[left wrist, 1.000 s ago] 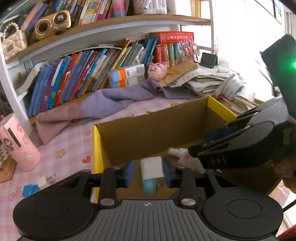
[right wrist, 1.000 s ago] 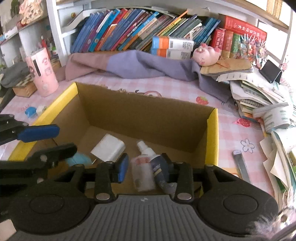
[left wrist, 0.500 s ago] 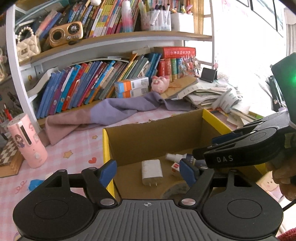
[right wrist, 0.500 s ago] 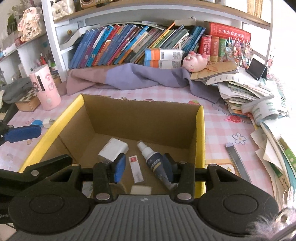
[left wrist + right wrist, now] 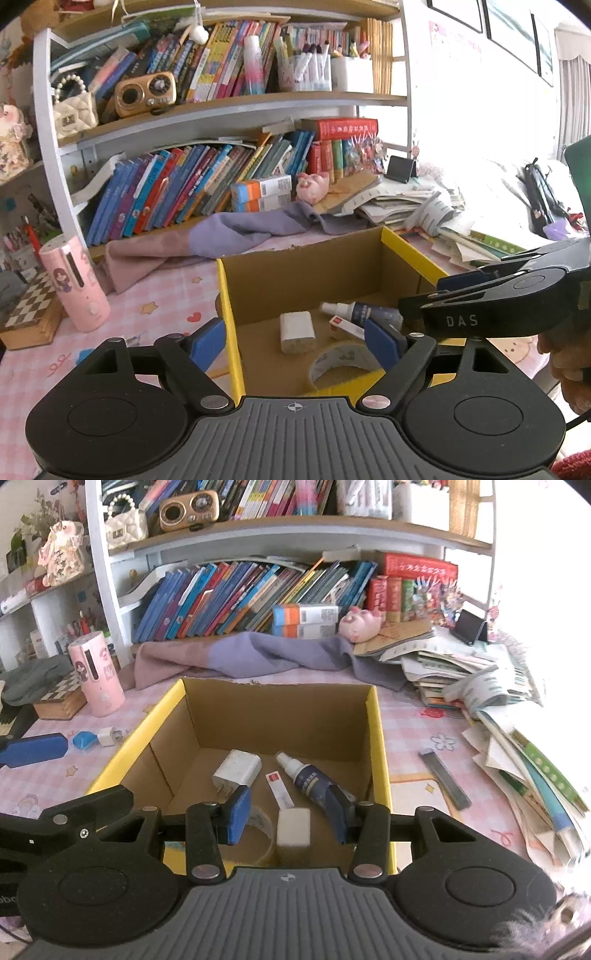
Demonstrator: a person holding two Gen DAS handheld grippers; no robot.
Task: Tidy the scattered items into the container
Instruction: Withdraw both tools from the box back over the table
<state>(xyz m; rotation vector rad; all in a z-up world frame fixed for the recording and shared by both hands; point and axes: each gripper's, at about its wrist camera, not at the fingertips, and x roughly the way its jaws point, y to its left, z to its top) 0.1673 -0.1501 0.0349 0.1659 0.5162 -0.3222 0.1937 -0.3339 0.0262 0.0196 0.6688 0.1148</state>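
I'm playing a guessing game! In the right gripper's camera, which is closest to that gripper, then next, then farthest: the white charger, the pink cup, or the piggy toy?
1. White charger, inside the box, just ahead of the right gripper.
2. Pink cup, on the table, far left.
3. Piggy toy, back by the books, right of centre.

One box (image 5: 376,738) holds one charger (image 5: 238,770), one bottle (image 5: 308,781), one tape roll (image 5: 258,821).

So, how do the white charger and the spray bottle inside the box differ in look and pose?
The white charger is a plain white block with metal prongs; the spray bottle is a slim cylinder with a dark blue body and a white nozzle. The charger lies on the left of the cardboard box floor, the spray bottle on the right, with its nozzle toward the far wall. Both lie flat, and no gripper holds them.
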